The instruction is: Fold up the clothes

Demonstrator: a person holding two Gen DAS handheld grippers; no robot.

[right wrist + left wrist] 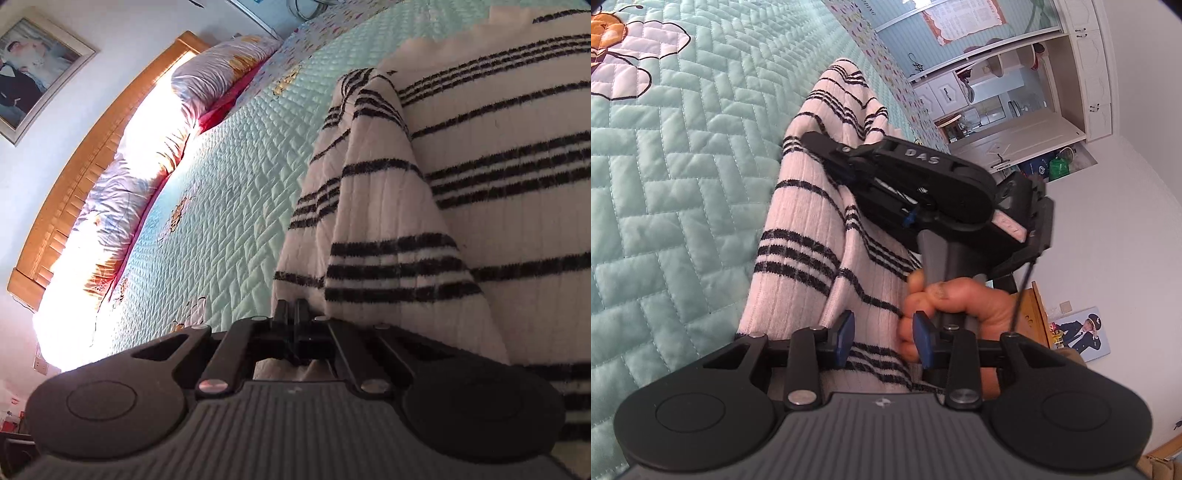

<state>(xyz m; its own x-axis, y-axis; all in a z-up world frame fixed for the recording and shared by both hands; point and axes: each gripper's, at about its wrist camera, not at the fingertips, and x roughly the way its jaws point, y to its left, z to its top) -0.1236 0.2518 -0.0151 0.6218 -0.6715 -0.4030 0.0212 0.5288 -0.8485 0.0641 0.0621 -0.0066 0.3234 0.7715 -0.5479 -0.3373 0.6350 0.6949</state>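
A white knit sweater [805, 221] with black stripes lies bunched on the mint quilted bedspread [683, 184]. My left gripper [884, 339] is open, its blue pads [846, 338] standing apart just above the sweater's near end. A hand [960, 299] holds the right gripper [812, 138], whose tip rests on a raised fold further along the sweater. In the right wrist view the right gripper [291, 308] has its fingers pressed together at the edge of the sweater [480, 147], with fabric showing behind them. The sweater drapes to the right over the bedspread [240, 166].
A rolled colourful duvet [147, 147] lies along the wooden headboard [92, 147], with a framed photo [33, 66] on the wall above. A white wardrobe [1015, 92] and a door stand past the bed's far edge. A poster [1082, 332] hangs on the wall.
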